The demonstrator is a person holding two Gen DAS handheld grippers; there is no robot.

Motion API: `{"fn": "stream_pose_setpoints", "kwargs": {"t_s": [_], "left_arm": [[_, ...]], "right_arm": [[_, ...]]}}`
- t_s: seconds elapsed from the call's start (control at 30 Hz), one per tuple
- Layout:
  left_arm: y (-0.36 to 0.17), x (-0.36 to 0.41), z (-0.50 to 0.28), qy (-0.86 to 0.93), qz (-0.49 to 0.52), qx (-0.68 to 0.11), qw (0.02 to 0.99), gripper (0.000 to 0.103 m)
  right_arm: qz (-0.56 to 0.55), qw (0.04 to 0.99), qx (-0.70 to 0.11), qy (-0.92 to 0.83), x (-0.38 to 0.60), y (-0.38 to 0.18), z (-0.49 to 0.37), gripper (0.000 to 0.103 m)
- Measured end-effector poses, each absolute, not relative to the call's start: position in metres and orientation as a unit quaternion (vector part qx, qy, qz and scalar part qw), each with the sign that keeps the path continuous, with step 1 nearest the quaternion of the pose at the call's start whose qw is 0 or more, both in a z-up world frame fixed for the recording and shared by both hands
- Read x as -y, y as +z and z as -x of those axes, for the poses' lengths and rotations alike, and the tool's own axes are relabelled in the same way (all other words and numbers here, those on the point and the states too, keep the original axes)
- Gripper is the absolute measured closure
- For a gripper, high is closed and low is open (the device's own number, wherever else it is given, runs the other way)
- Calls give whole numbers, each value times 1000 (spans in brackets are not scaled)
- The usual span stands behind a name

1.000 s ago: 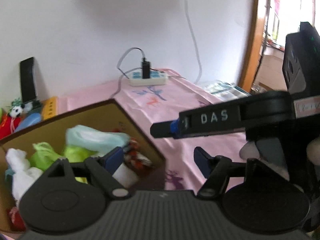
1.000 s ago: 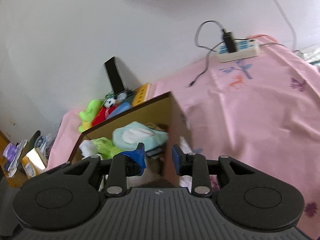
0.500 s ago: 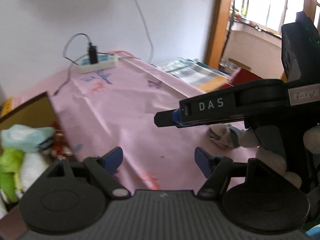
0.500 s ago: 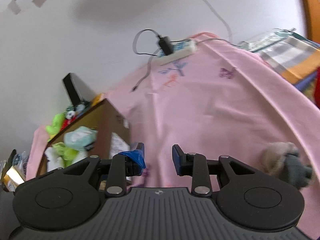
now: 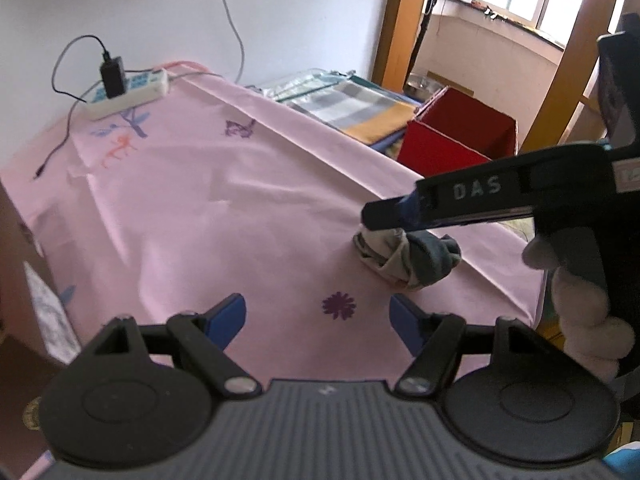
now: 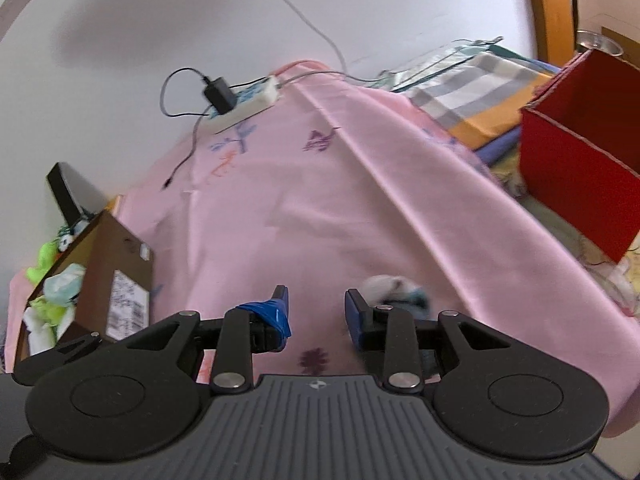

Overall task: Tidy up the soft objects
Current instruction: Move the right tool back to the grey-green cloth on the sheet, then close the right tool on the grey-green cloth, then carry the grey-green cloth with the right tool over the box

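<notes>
The sock bundle (image 5: 406,254) is a small crumpled wad, pale beige-grey on one side and dark slate blue on the other, its folds knotted into a loose ball. It lies on the pink cloth (image 5: 224,208) that covers the tabletop, near the cloth's edge at about 3 o'clock in my left view, just above a purple flower print (image 5: 339,305).

My left fingers (image 5: 318,314) stand wide apart with nothing between them; the bundle sits beyond them, at about 1 o'clock from their tips and clear of both pads. My right fingers (image 6: 317,307) are parted by a narrower gap that is widening, and nothing is between them. In the right view the bundle (image 6: 394,290) shows blurred just past the right-hand fingertip, at about 1 o'clock from the gap, partly hidden by that finger; I cannot tell whether it touches. From the left view, one long black right finger reaches in from 3 o'clock, its tip hanging directly over the bundle's pale end.

A red box (image 5: 460,136) stands open off the cloth's edge at 2 o'clock. A brown cardboard box (image 6: 100,276) holding green, mint and white soft things sits at 9 o'clock in the right view. A white power strip (image 5: 128,94) with a black plug lies by the wall at 11 o'clock.
</notes>
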State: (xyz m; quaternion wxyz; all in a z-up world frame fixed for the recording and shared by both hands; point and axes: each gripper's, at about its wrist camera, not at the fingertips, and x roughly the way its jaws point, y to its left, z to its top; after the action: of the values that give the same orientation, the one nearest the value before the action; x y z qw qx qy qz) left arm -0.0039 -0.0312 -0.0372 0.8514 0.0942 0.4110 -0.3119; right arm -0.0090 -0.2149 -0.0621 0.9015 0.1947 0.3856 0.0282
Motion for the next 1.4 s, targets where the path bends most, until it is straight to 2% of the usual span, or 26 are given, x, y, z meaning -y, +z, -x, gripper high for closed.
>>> {"fn": "stream_pose_setpoints", "kwargs": {"t_s": [0.4, 0.83, 1.13, 1.2, 1.4], "left_arm": [[-54, 78, -6, -335, -82, -442, 828, 31], [-71, 121, -11, -357, -81, -459, 809, 32], [-81, 120, -18, -339, -73, -468, 813, 39], [-81, 116, -20, -338, -64, -469, 813, 44], [-78, 102, -18, -336, -49, -467, 816, 46]], "right_arm": [[-181, 890, -418, 12, 256, -75, -4, 89], [-254, 849, -456, 80, 283, -97, -13, 85], [-306, 819, -472, 114, 281, -108, -22, 81], [-296, 823, -471, 115, 276, -106, -21, 81], [-246, 838, -469, 131, 261, -98, -21, 83]]}}
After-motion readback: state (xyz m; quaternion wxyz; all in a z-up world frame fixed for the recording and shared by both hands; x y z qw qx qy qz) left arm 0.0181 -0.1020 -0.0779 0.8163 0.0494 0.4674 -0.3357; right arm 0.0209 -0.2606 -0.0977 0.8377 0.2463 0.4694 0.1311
